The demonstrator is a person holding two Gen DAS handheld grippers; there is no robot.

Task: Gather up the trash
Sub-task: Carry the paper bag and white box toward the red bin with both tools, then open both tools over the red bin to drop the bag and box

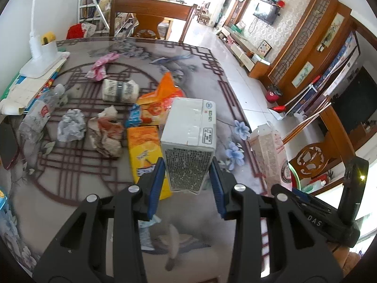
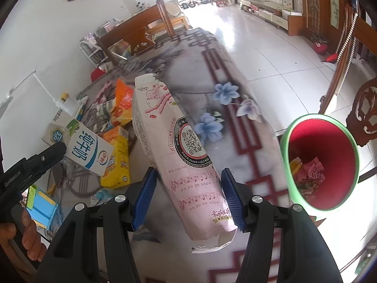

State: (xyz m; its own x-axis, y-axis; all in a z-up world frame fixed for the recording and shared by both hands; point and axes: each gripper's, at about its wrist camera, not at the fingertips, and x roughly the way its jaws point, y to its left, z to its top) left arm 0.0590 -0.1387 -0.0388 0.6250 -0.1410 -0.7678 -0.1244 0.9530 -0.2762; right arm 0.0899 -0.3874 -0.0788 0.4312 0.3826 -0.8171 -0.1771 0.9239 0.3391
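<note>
My left gripper (image 1: 187, 184) is shut on a white milk carton (image 1: 190, 141) and holds it above the table; the carton also shows in the right wrist view (image 2: 87, 151). My right gripper (image 2: 188, 198) is shut on a pink snack box (image 2: 179, 155), held above the table's right edge; it also shows in the left wrist view (image 1: 268, 155). A green bin with a red inside (image 2: 339, 141) stands on the floor to the right, with wrappers in it. More trash lies on the table: a yellow box (image 1: 141, 148), an orange bag (image 1: 162, 96), crumpled paper (image 1: 70, 125), a crushed bottle (image 1: 37, 115).
The patterned table (image 1: 70, 176) ends at the right over white floor tiles. A white lamp base (image 1: 44, 54) stands at the far left. Wooden chairs (image 1: 150, 16) stand at the far side and beside the bin (image 2: 362, 113). A blue box (image 2: 40, 207) lies near my left hand.
</note>
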